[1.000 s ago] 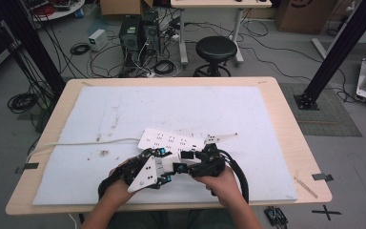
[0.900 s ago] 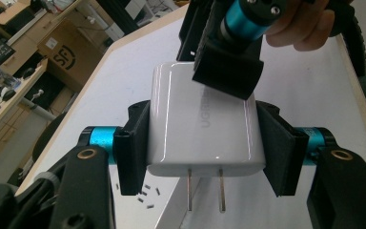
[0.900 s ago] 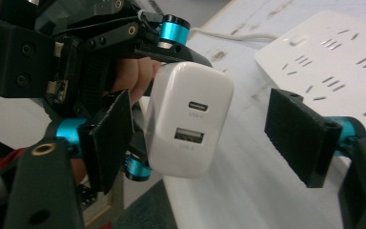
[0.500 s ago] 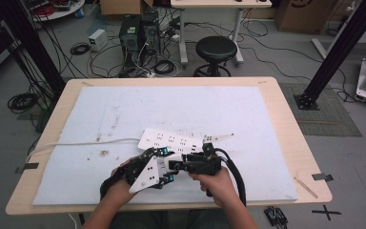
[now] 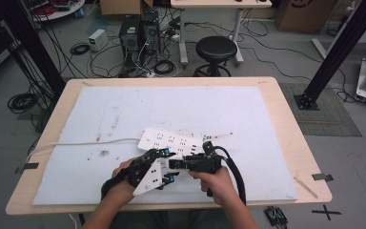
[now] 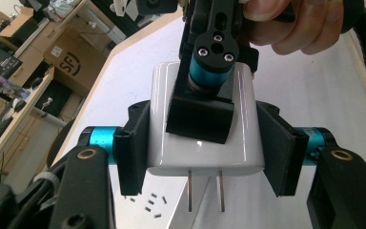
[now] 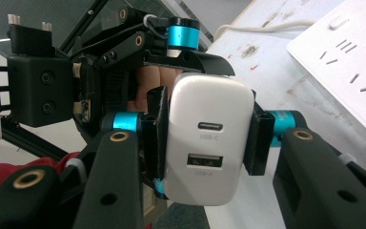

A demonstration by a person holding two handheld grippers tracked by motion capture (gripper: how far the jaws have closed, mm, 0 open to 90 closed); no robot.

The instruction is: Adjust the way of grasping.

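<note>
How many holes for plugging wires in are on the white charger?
2. On the white charger, the small oval USB-C port sits above the wider USB-A port. Other faces may hide more.

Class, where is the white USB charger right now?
The white USB charger is held off the table between both grippers' jaws, near the table's front edge, just in front of the white power strip.

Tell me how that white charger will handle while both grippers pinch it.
The white charger looks like a rigid plastic block, so it should not flex between the pads. Its glossy, rounded shell may slip or twist under a light pinch. The two thin prongs look like the part most likely to bend if knocked against the power strip.
</note>
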